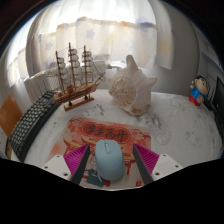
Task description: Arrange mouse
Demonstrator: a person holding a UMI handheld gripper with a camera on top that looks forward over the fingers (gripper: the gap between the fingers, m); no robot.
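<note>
Light blue mouse (108, 160) nearest, sitting between the two fingers of the claw (109, 168); claw is apart, a pink pad (74, 160) at each side of the mouse, narrow gaps visible between pads and mouse body, so not clamped; mouse rests on the table (180, 125), its rear end cut off by the claw housing; no logo or brand readable on the mouse shell; small dark patch just beside the mouse's left rear, cannot tell what it is.

Just ahead of the fingers lies a flat red and orange printed mat (100, 131); pattern carries marks that may be characters, too small to read; mouse nose overlaps its near edge.

Beyond the mat, ahead and left of the claw: wooden model sailing ship (76, 78) on a stand, upright, masts and white sails; no name legible on hull. Ahead and right: large pale conch shell (131, 86), standing on the table. Far right: small toy figure (197, 92), blue and red, partly cut off, details hard to make out. Far left: dark keyboard (36, 118) lying at an angle, keys not readable, an orange item beside it cut off. White curtain (100, 30) behind everything, bright backlight.
</note>
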